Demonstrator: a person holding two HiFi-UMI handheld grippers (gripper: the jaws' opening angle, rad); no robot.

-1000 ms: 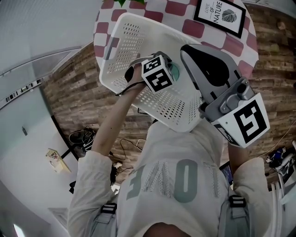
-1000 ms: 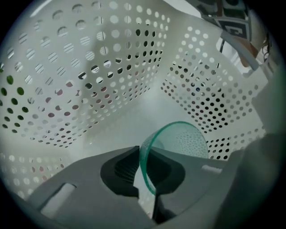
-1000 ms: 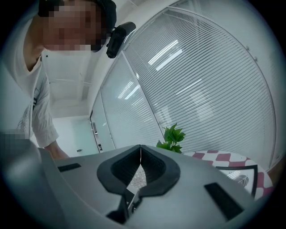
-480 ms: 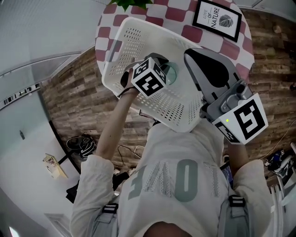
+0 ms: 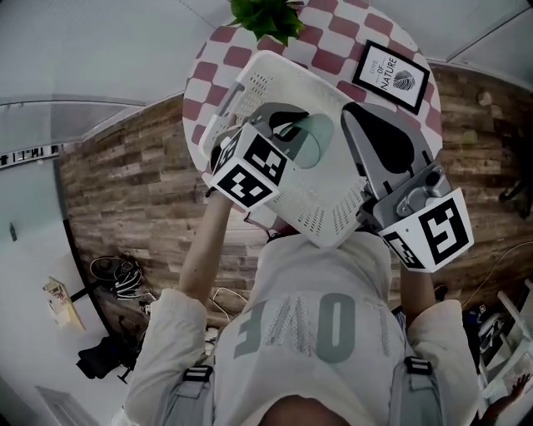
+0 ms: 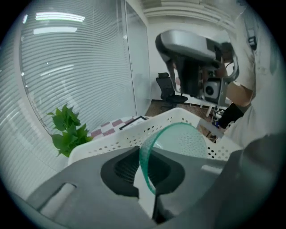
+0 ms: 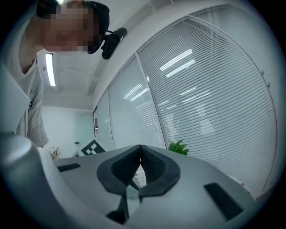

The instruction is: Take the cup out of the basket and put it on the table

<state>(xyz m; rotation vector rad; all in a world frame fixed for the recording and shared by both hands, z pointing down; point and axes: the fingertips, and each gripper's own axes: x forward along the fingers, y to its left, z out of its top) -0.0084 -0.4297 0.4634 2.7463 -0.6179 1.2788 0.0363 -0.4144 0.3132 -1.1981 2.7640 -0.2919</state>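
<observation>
A: What has changed in the last second?

B: The left gripper (image 6: 140, 163) has come up out of the basket (image 5: 325, 208) and tipped over, bringing the cup (image 6: 181, 138) with it. A second ago the cup sat low inside the basket. Now it hangs at about rim height, with the far wall behind it.

A: How is it held?

B: By its wall. The jaws pinch the cup's thin edge, one pad inside and one outside, so the cup juts out sideways from them.

A: And the other one?

B: The right gripper (image 7: 140, 156) has its jaws pressed together. The head view shows it lying along the basket's right rim. The basket hangs tilted, partly off the bench (image 5: 218, 62), so it is probably clamped on that rim.

A: Where does that leave the task?

B: The lifting-out looks nearly finished. The cup is still above the basket and has not been set down yet.

A: What about materials?

B: The cup is round, thin-walled, translucent green plastic, and the basket's holes show through it. The basket is stiff white plastic with rounded corners and rows of small perforations. The bench is round under a red-and-white checked cloth, with a leafy plant (image 5: 266, 17) and a framed print (image 5: 391, 75) at its far side. A smooth wall held by one edge could well swing or slip.
</observation>
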